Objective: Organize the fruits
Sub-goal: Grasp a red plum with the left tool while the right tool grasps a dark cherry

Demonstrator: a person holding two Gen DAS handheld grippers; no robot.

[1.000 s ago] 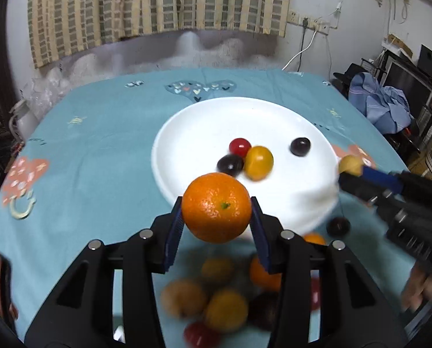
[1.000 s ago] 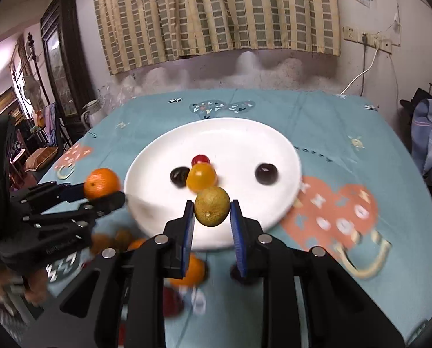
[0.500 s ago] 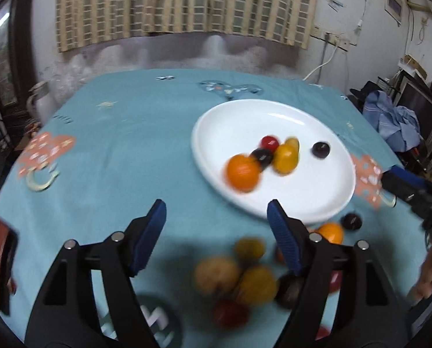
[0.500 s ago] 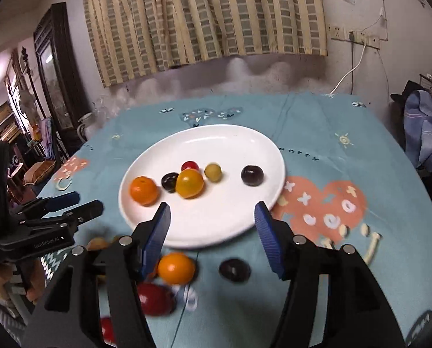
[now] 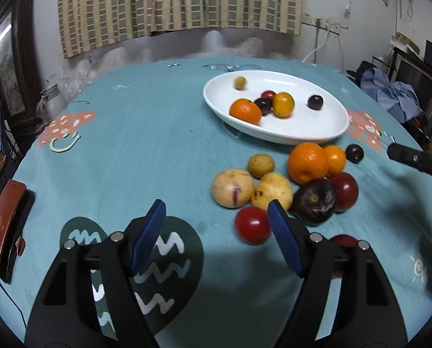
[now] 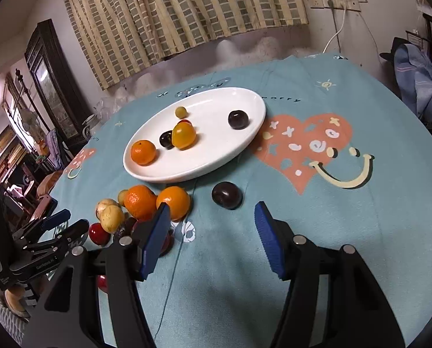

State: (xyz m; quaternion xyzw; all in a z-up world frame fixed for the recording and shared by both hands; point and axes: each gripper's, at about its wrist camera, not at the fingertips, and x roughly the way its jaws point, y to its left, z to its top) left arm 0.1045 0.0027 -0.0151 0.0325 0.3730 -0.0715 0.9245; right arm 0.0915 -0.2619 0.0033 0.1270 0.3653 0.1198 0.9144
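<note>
A white oval plate holds an orange mandarin, a yellow-orange fruit, a small green fruit, a red one and two dark plums. A pile of loose fruit lies on the cloth in front of the plate, with a dark plum apart. My left gripper is open and empty, near the pile. My right gripper is open and empty, just before the lone plum.
The table has a teal patterned cloth. A brown leather item lies at its left edge. A kettle stands at the far left. Clothes and furniture crowd the right side of the room.
Both grippers opened and dropped their fruit on the plate: the left the mandarin, the right the small green fruit. Both then pulled back toward the near side of the table.
</note>
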